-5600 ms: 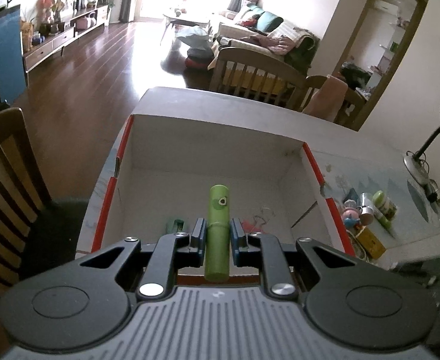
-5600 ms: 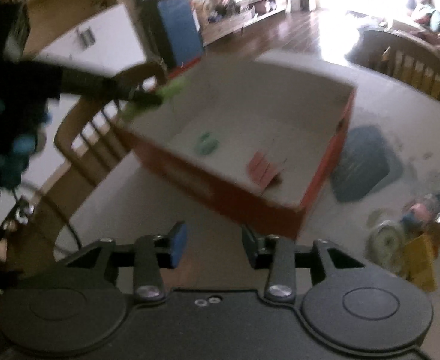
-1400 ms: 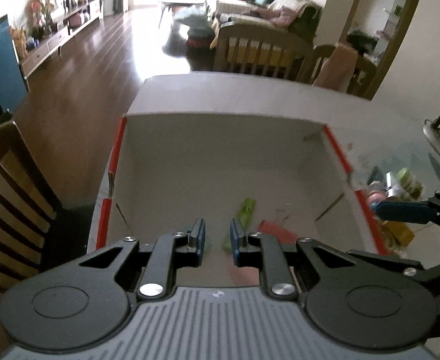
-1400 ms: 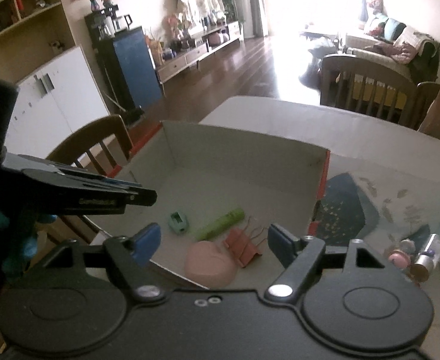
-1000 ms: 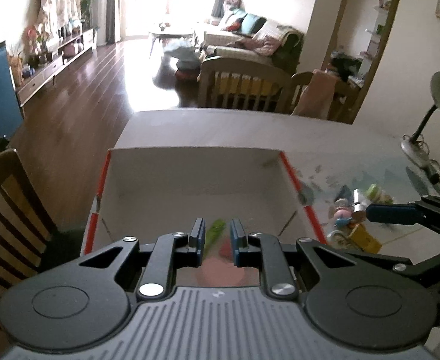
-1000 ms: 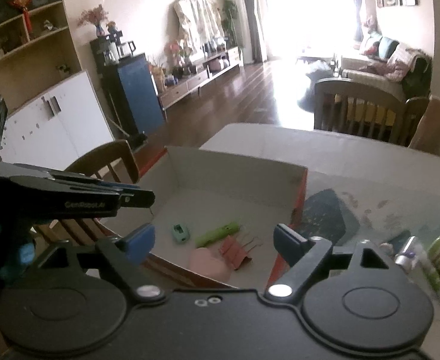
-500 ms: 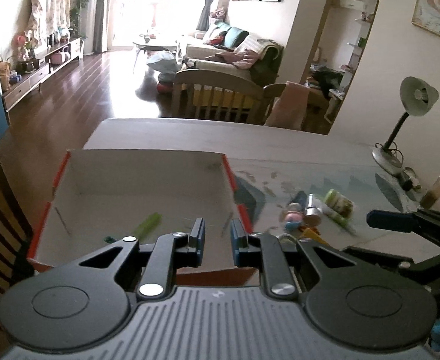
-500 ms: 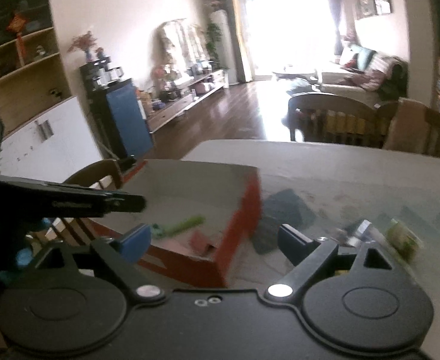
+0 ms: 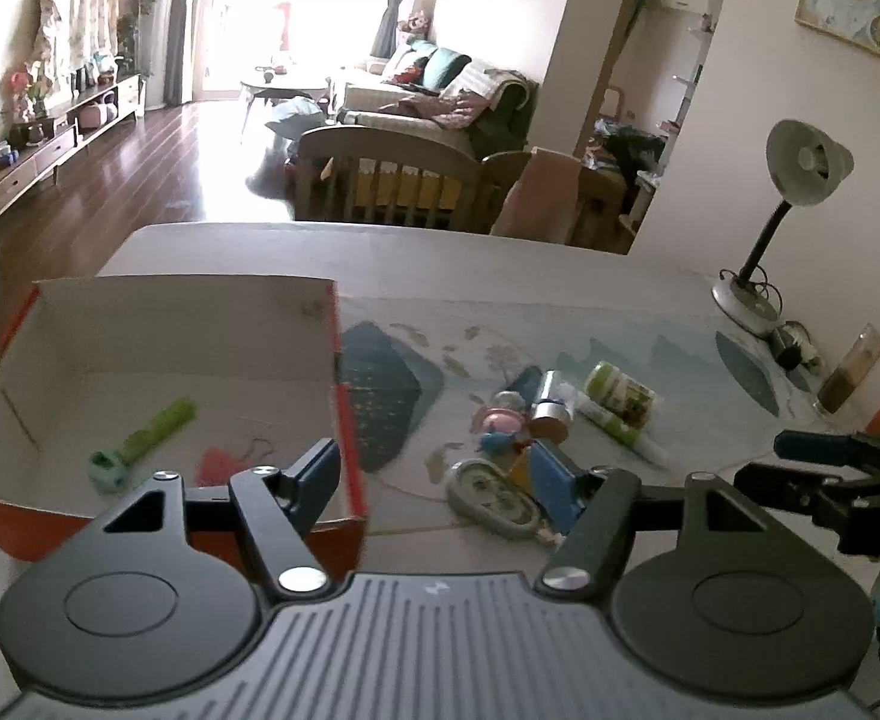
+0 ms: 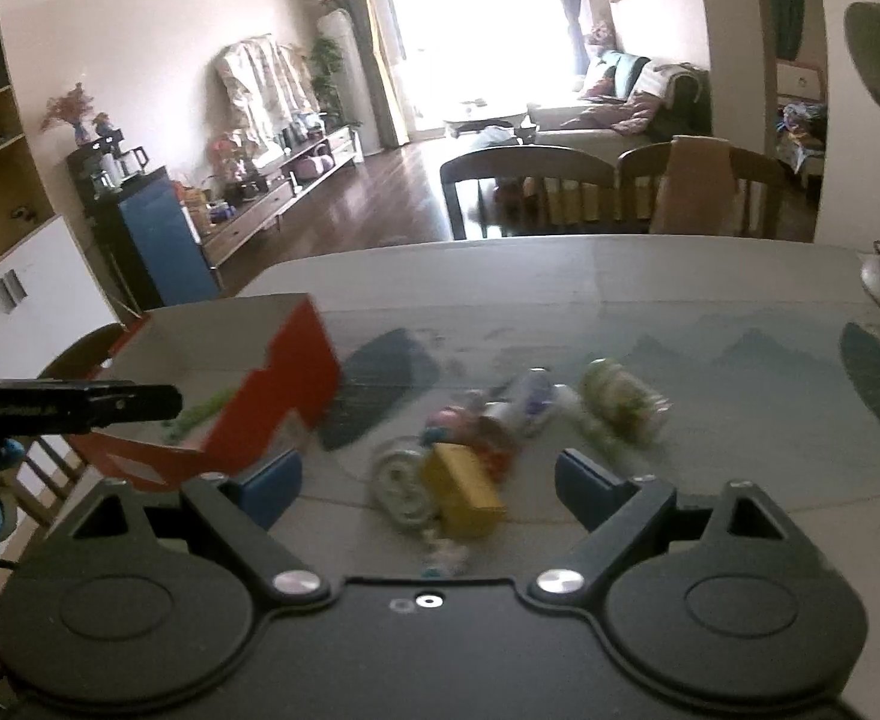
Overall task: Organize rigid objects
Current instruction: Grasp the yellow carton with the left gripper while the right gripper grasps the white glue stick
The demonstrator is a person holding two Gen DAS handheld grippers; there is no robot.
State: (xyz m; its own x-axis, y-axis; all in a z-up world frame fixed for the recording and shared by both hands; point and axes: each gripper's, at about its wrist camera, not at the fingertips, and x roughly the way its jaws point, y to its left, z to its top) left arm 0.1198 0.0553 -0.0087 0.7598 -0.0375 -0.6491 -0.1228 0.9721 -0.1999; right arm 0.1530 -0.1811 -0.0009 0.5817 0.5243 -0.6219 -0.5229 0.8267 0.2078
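So both grippers hang over the table right now and neither one has anything in it. The left gripper has its jaws spread apart, having just been opening, with nothing between the blue pads, only the table and the clutter behind them. The right gripper is spread wide too, empty, and it points down at the loose pile; that view is pretty blurry. From the left wrist view, the right gripper pokes in at the far right edge. The red box with the pale inside sits on the left part of the table, and it already holds a green tube, a small teal thing just at the tube's near end, and some red binder clips close to the near wall. Everything else is outside the box, to its right, bunched together on the printed mat: a round flat gadget nearest the camera, a yellow block touching it, a pink ball-ish item, a silver-capped bottle, and a green-lidded jar lying on its side next to a white and green tube. A desk lamp stands at the far right corner of the table, well apart from the pile.
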